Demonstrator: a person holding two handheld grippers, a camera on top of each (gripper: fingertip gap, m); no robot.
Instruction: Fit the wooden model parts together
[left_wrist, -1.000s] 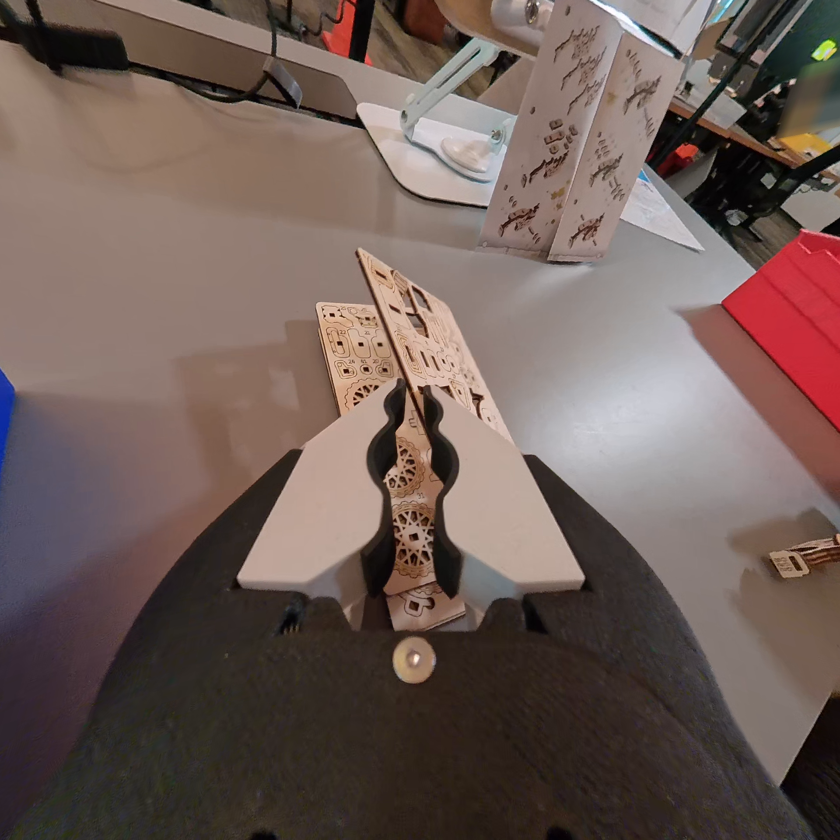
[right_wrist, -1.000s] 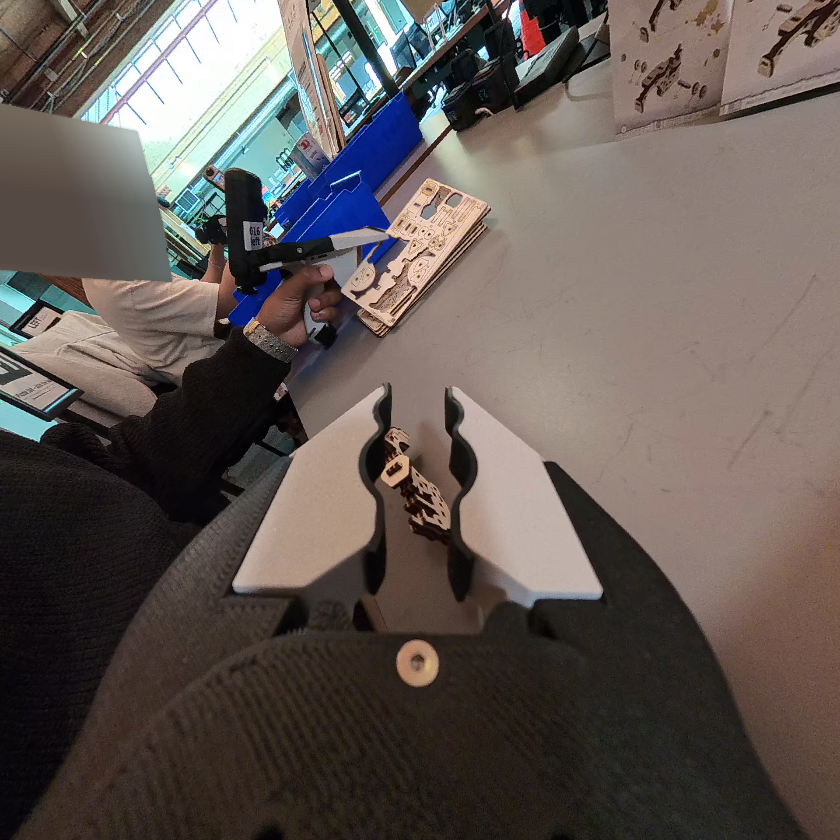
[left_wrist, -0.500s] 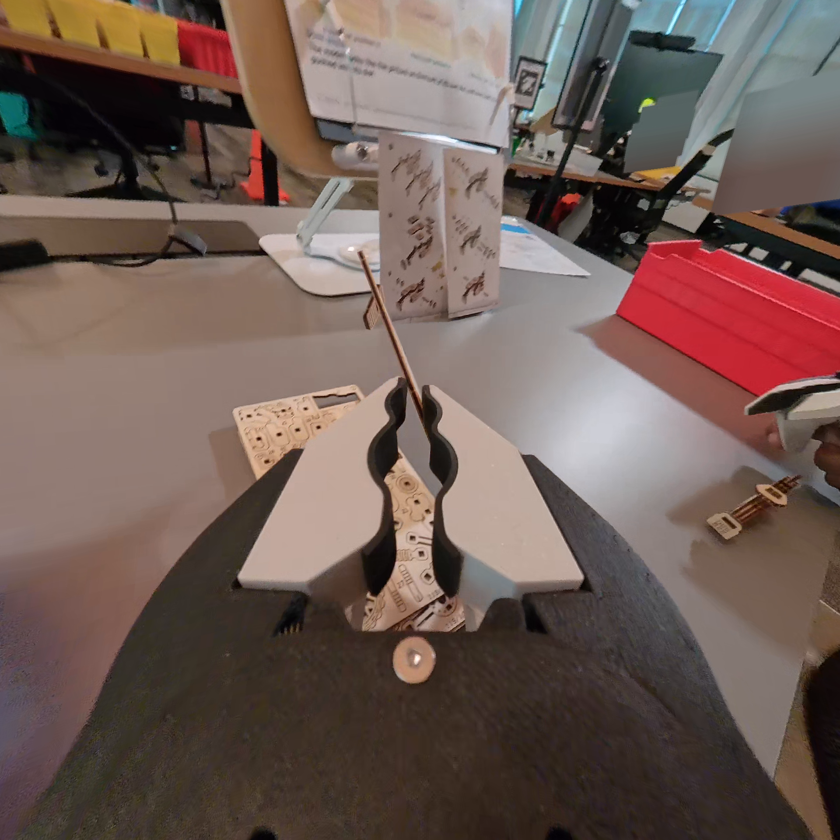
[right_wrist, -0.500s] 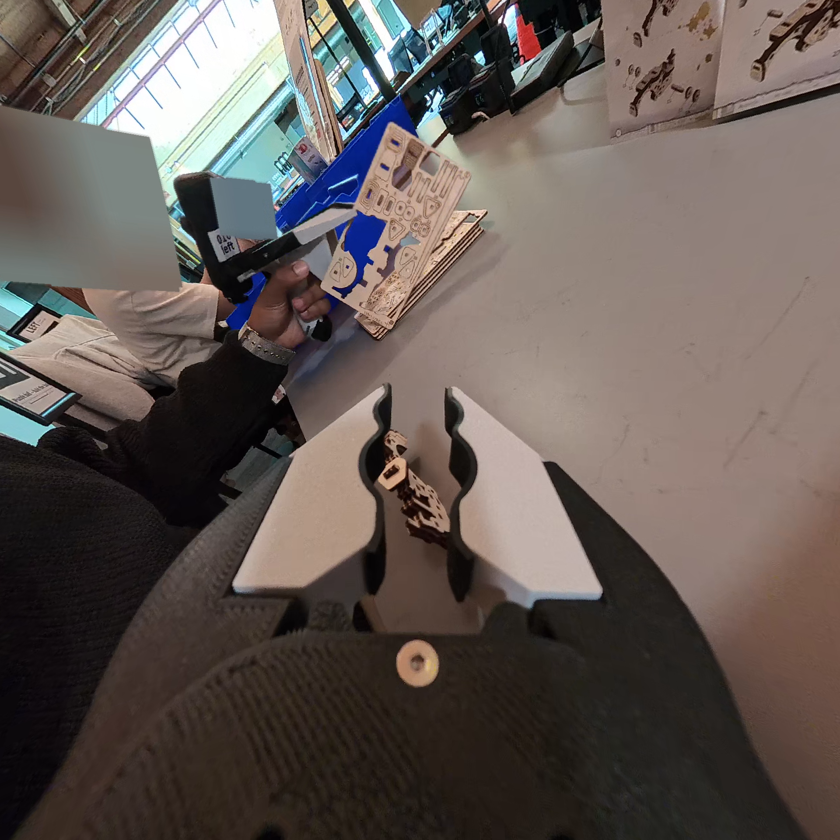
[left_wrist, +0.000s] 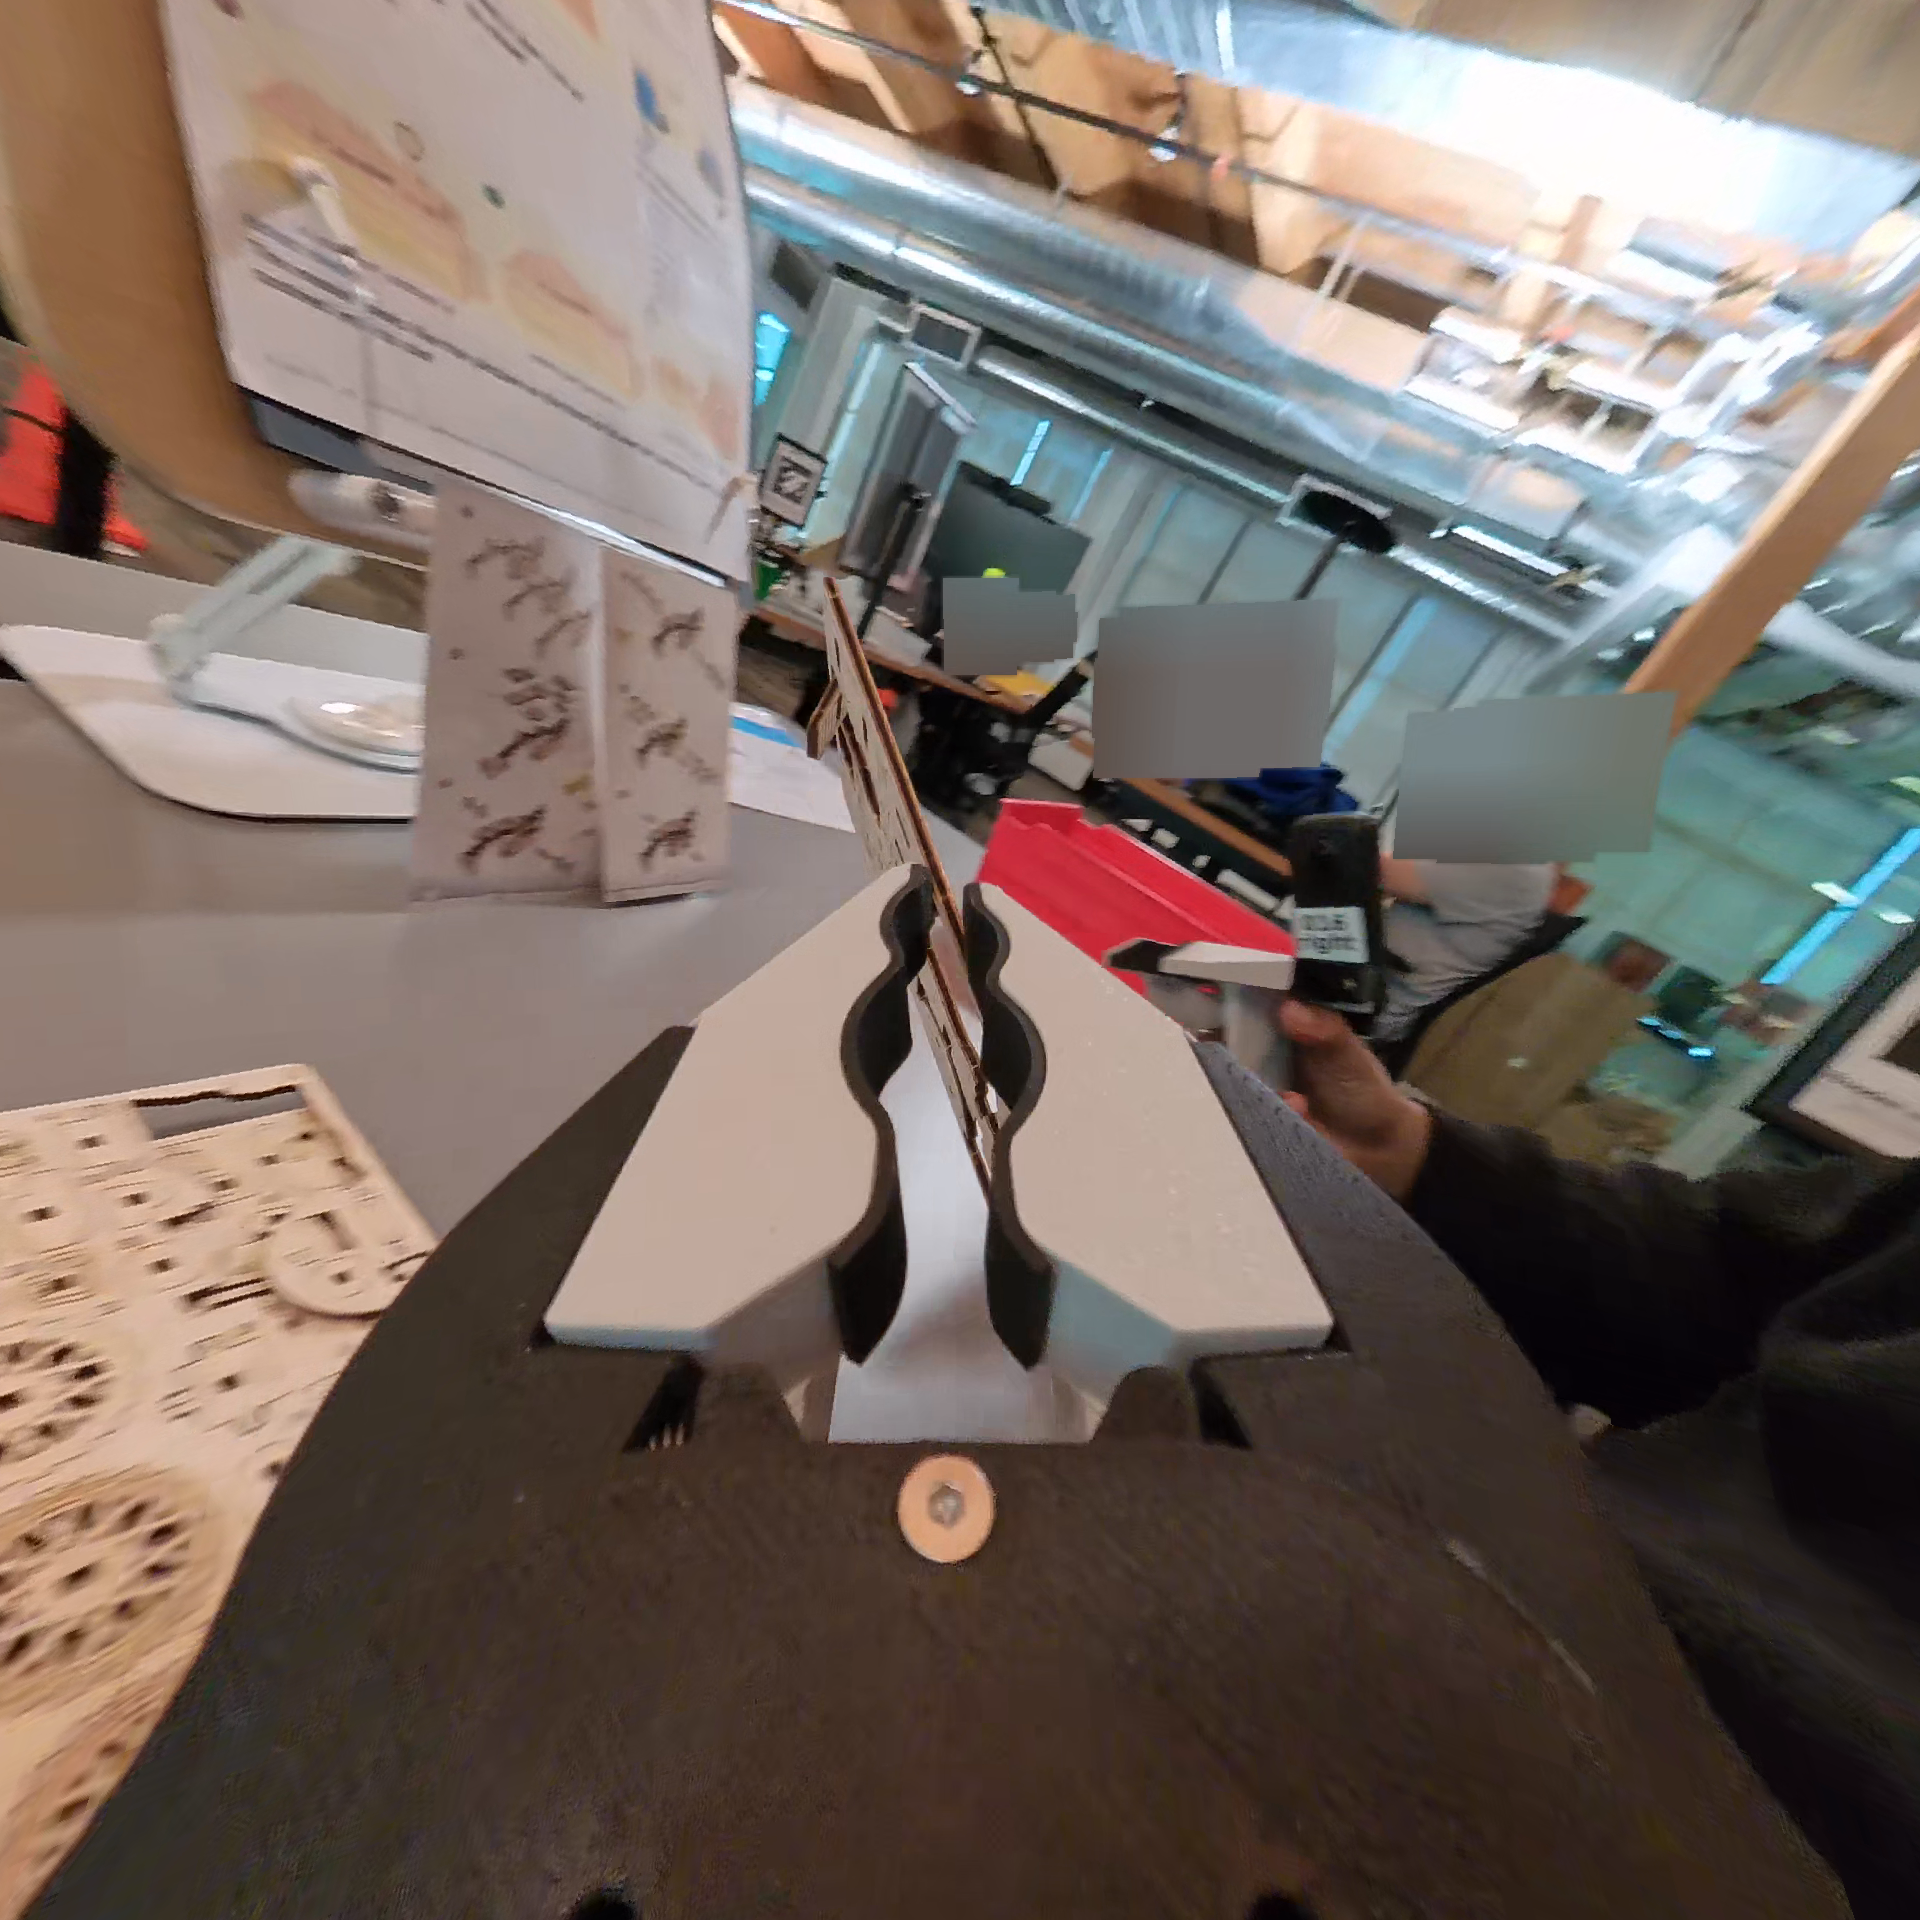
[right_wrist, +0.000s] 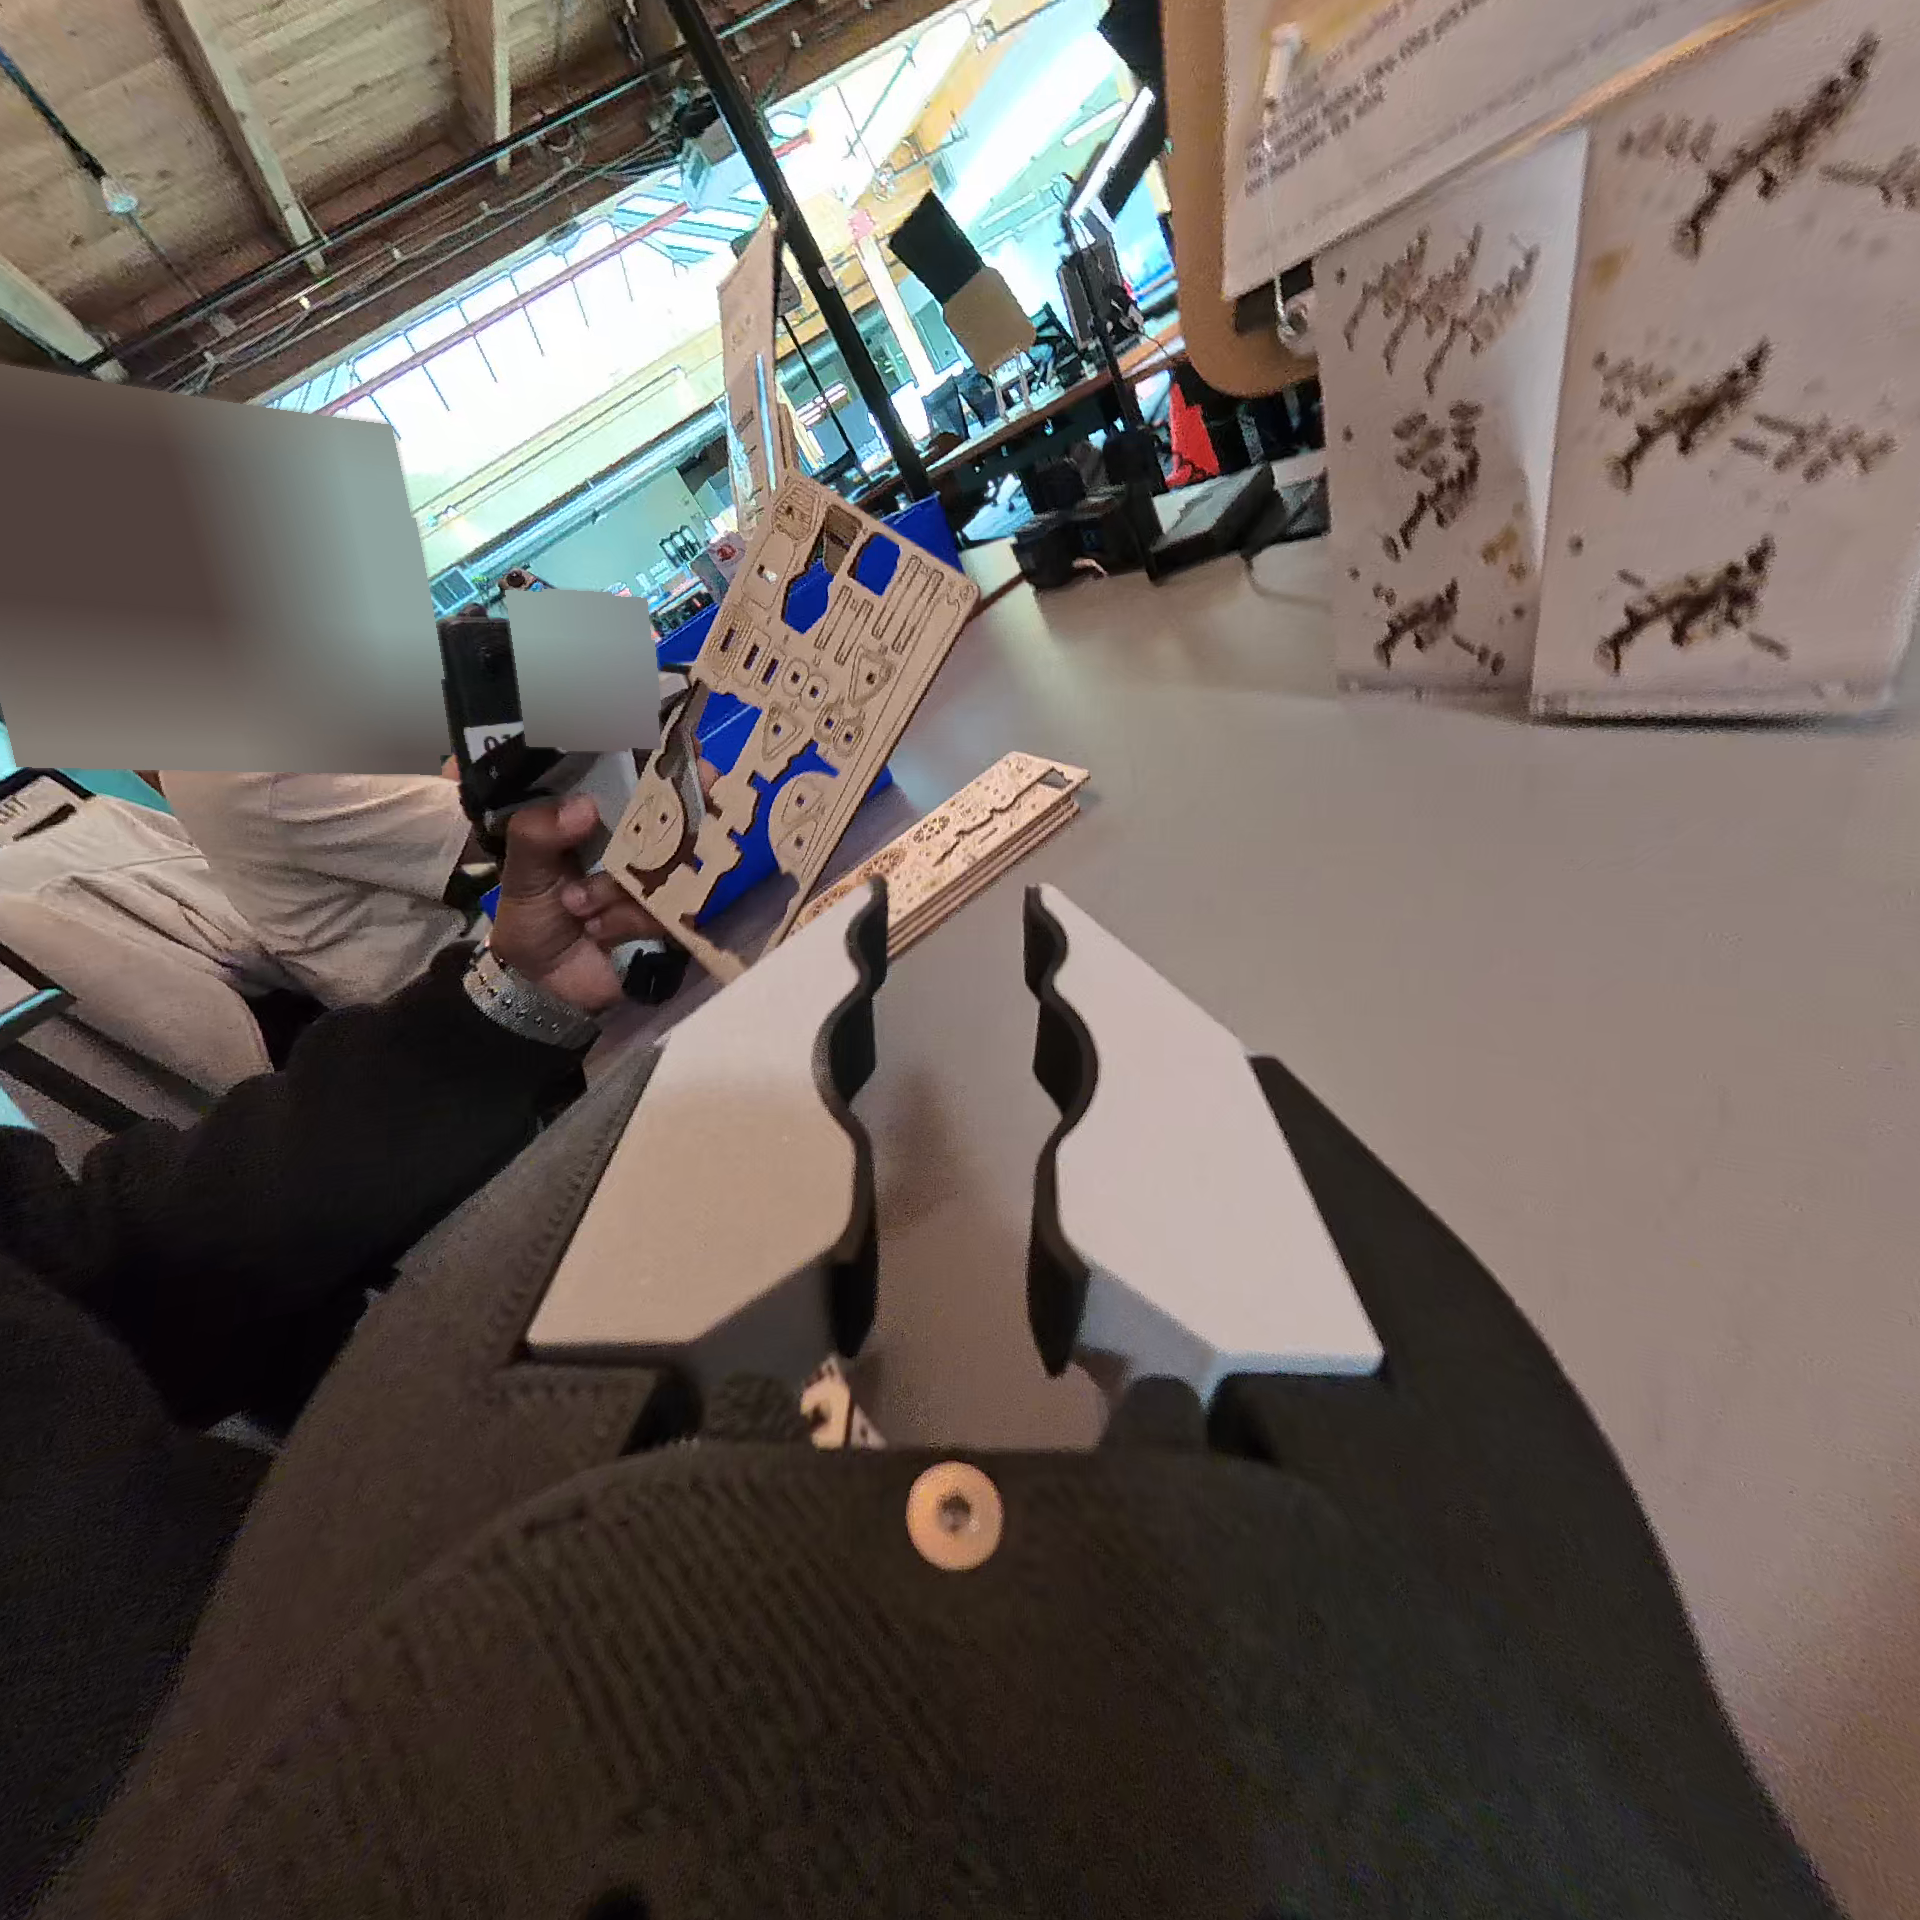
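While the left hand-held gripper (left_wrist: 943, 904) pinches a wooden sheet (right_wrist: 805, 717) upright at centre frame, presenting its parts, the right hand-held gripper (right_wrist: 954, 914) hangs spread, empty, above the worktop (right_wrist: 1455, 935).

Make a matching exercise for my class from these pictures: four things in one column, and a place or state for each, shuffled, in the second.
Things
1. wooden sheet
2. stack of sheets
3. right gripper
4. red bin

Places or states
A. open, holding nothing
B. lying flat on the grey table
C. on the table's far side, behind the lifted sheet
D. clamped in the left gripper, held up off the table

Pairs: 1-D, 2-B, 3-A, 4-C
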